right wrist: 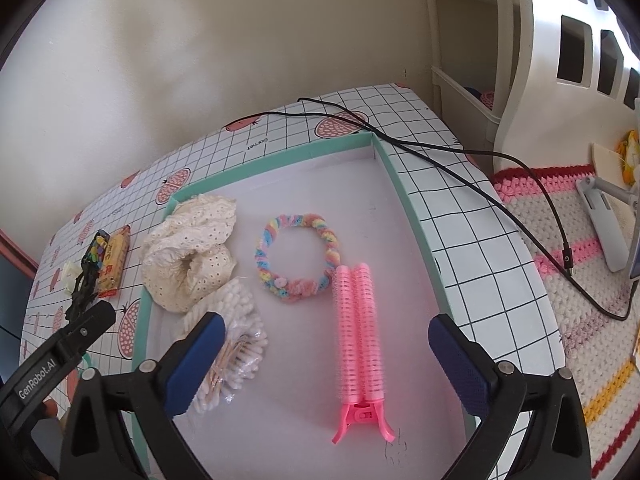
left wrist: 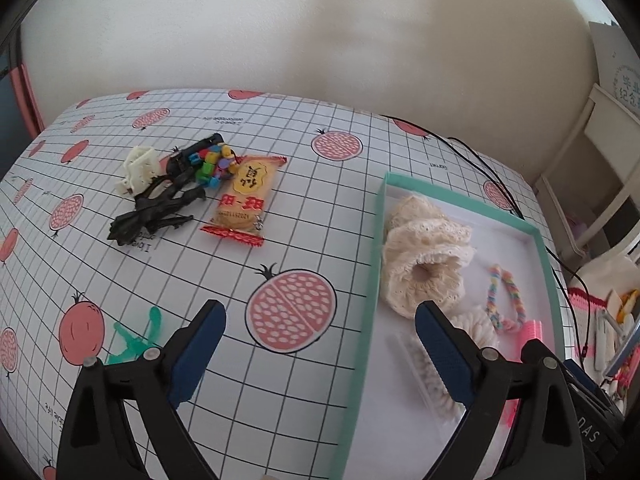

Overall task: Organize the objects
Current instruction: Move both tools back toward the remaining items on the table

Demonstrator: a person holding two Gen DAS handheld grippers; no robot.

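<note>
A teal-rimmed box [right wrist: 404,196] [left wrist: 370,264] holds a cream lace scrunchie [right wrist: 188,252] [left wrist: 424,248], a rainbow hair tie [right wrist: 298,256] [left wrist: 506,298], a pink roller clip [right wrist: 360,332] and a bag of cotton swabs [right wrist: 236,340] [left wrist: 424,372]. My right gripper [right wrist: 326,356] hangs open over the box, just in front of the pink clip. My left gripper [left wrist: 320,340] is open above the box's left rim. Loose on the tablecloth lie a snack packet [left wrist: 244,196], black hair clips [left wrist: 156,208], a white claw clip [left wrist: 138,168], a colourful bead toy [left wrist: 212,164] and a green clip [left wrist: 136,340].
A black cable [right wrist: 460,168] runs across the table's far right corner and down to a crocheted mat [right wrist: 580,280]. White shelving [right wrist: 520,60] stands to the right. A wall backs the table. The pomegranate-print cloth [left wrist: 292,316] lies bare between the pile and the box.
</note>
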